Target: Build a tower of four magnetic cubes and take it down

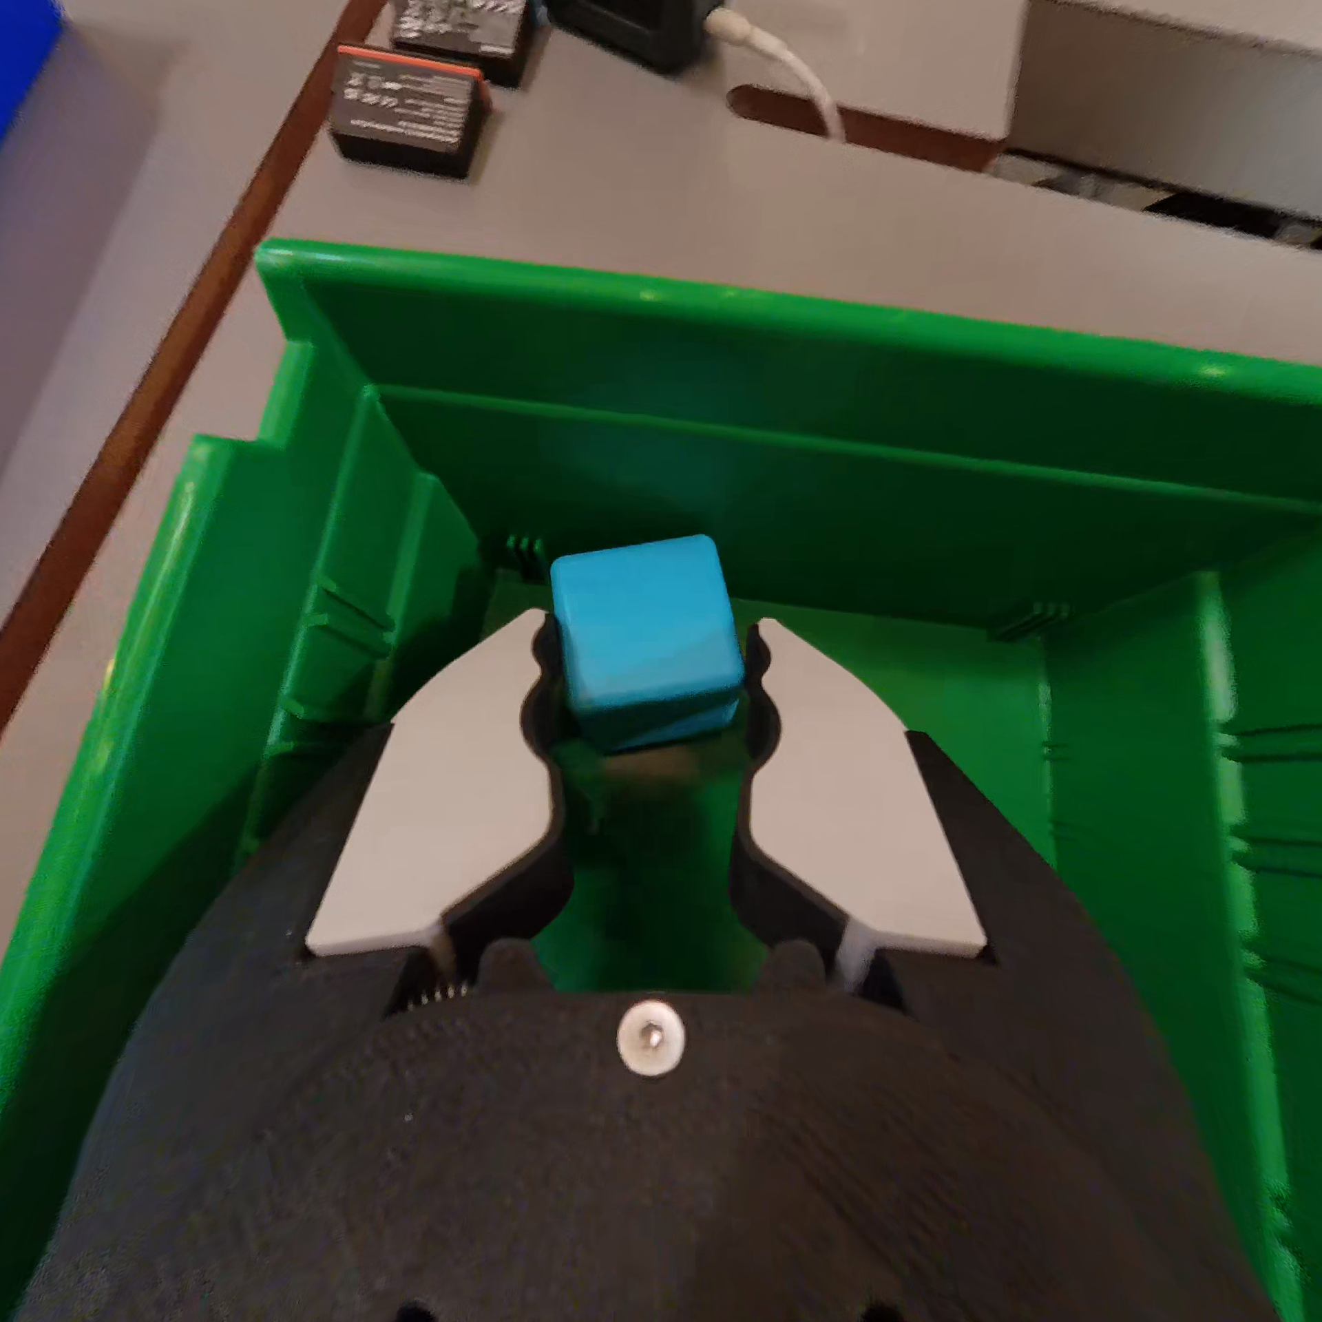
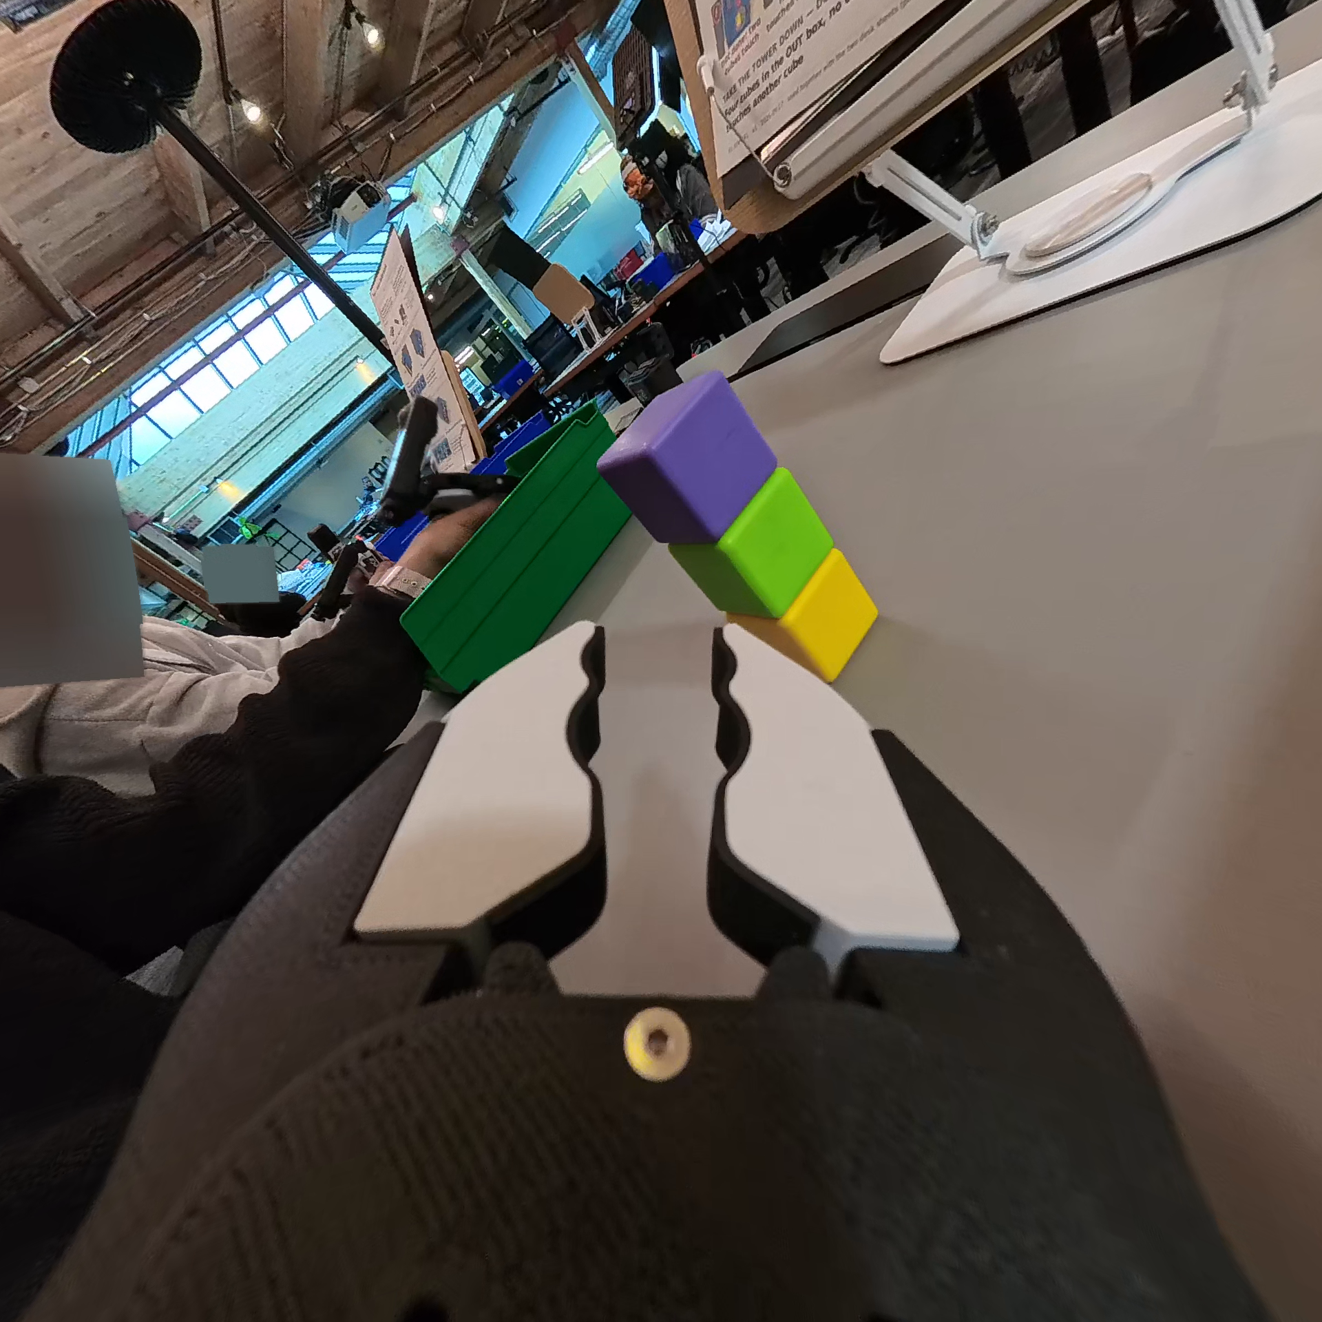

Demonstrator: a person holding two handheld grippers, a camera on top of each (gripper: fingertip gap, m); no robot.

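Observation:
My left gripper point(image 1: 647, 629) reaches down into a green bin point(image 1: 787, 343) and is shut on a blue cube point(image 1: 644, 637), which sits tilted between the fingertips near the bin's far left corner. My right gripper point(image 2: 656, 633) is open and empty, low over the grey table. Just ahead of it and slightly right stands a stack of three cubes: purple point(image 2: 690, 458) on top, green point(image 2: 762, 544) in the middle, yellow point(image 2: 823, 615) at the bottom. The green bin point(image 2: 515, 572) lies to the left of the stack, with a person's hand reaching into it.
Two black battery packs point(image 1: 408, 107) and a white cable point(image 1: 787, 64) lie on the table beyond the bin, near the table's brown left edge. A white stand base point(image 2: 1116, 236) holding a sign board point(image 2: 823, 79) stands far right. A dark sleeve point(image 2: 250, 772) is at the left. The grippers' ends are close to 55 cm from one another.

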